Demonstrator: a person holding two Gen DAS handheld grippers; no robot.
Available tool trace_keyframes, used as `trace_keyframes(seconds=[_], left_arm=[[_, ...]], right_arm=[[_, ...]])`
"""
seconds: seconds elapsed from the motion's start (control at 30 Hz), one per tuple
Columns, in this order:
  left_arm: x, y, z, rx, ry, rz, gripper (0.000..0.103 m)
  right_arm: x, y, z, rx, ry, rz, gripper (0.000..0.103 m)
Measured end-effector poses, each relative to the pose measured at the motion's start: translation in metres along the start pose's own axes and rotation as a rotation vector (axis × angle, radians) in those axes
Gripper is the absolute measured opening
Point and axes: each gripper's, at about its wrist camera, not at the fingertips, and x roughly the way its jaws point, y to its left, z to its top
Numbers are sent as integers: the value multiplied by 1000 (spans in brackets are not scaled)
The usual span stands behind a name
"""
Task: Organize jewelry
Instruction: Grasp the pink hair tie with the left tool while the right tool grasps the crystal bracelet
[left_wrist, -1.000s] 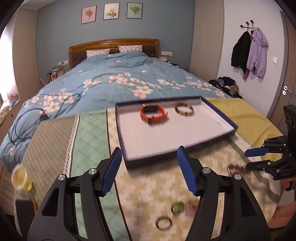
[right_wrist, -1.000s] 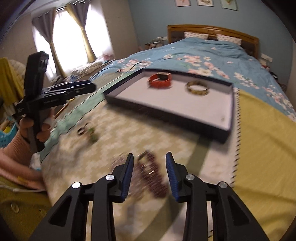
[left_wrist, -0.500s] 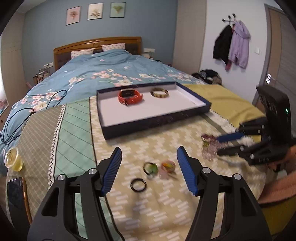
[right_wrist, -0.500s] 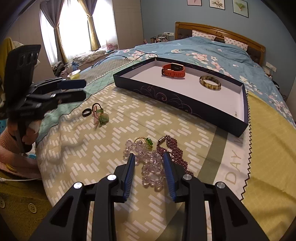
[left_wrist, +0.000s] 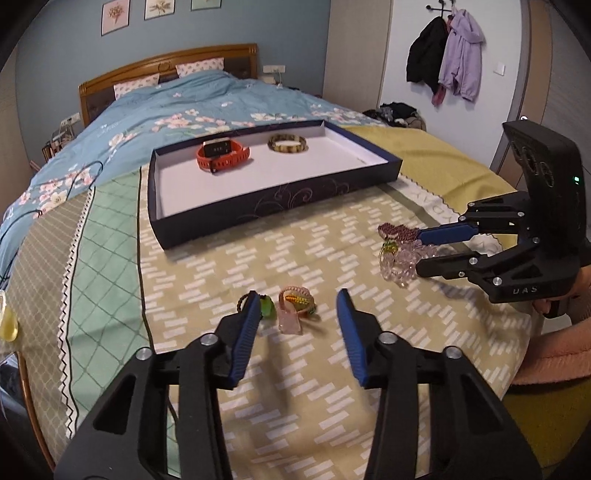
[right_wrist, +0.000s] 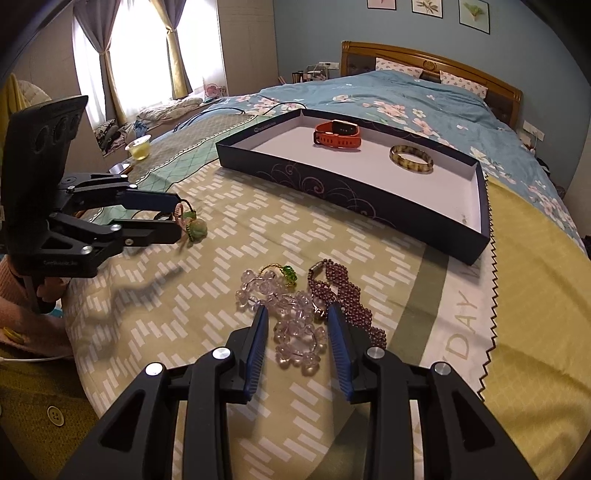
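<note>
Two grippers work your bedspread: your left gripper (left_wrist: 295, 317), jaws closing, straddles a pink braided bracelet (left_wrist: 295, 301) without pinching it. Your right gripper (right_wrist: 297, 332) brackets a clear bead bracelet (right_wrist: 295, 332), narrow but not gripping, near the tray's (right_wrist: 351, 199) front edge.

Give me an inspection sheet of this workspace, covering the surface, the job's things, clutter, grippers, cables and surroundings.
Surface: patterned yellow-green bedspread, lying on a bed.
Job's things: dark blue cardboard tray holding an orange smartwatch and a mottled amber bangle; on the spread, a clear crystal bead bracelet, a maroon bead bracelet, a pink woven cord bracelet.
Clutter: yellow plastic cup, phone beside it.
Grippers: left gripper closing around the cord bracelet, pads not yet touching; right gripper straddling the crystal beads, no clear contact.
Cables: black cable on the blue quilt.
Surroundings: wooden headboard, hung jackets, curtained window.
</note>
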Motion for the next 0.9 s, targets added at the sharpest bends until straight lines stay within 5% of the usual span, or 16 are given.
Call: trace_keyframes(seconds=[0.13,0.33,0.4,0.9], left_arm=[[4,3,1,-14,13,-4,39],[8,8,3,-36,22,-9,34],[8,10,3,-44,22,-12,29],[3,14,1,-77,8,-40,19]], right_arm=[[0,2,1,-9,1,-2,21],[-6,4,0,-7,-13,16,18],[-12,3,2,2,-29,32,8],[-46,-12,23,105,-170,112,8]])
